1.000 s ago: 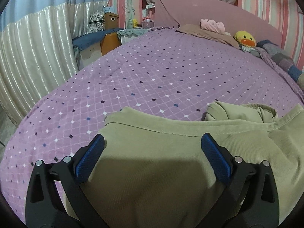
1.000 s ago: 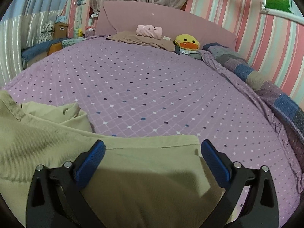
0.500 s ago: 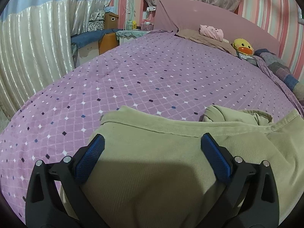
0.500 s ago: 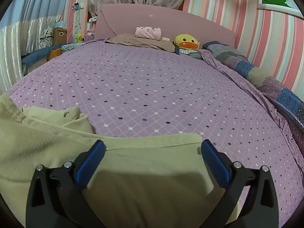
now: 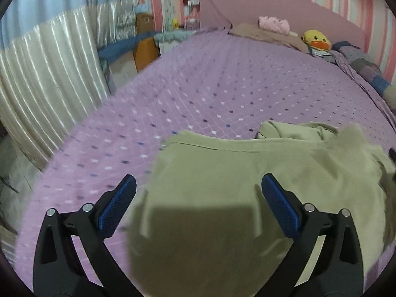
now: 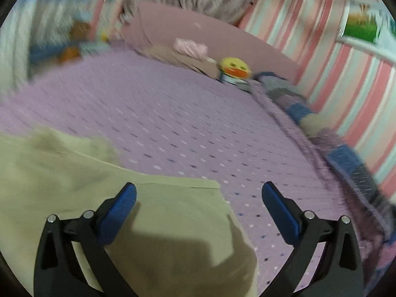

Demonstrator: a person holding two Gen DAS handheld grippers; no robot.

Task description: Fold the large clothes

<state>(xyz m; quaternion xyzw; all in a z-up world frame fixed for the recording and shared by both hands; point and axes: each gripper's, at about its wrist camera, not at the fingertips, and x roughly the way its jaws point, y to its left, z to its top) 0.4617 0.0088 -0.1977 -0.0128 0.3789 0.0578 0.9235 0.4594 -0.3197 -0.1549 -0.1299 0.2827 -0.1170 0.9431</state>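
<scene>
A large olive-tan garment (image 5: 222,185) lies folded on the purple patterned bed cover (image 5: 222,94), with a bunched part (image 5: 292,130) at its far right. My left gripper (image 5: 198,205) is open and empty above the garment's left part. In the right wrist view the same garment (image 6: 86,185) fills the lower left, its right corner (image 6: 212,185) between my fingers. My right gripper (image 6: 198,210) is open and empty above that corner. The right view is blurred.
At the headboard (image 5: 272,5) lie a brown pillow, a pink plush (image 5: 273,23) and a yellow duck toy (image 5: 316,40). A patchwork blanket (image 6: 346,153) runs along the bed's right side by the striped wall. Curtains (image 5: 49,74) and boxes (image 5: 146,49) stand left.
Both grippers have risen and pulled back a little from the garment, still open. The left view has swung left, the right view has swung right and is blurred by motion.
</scene>
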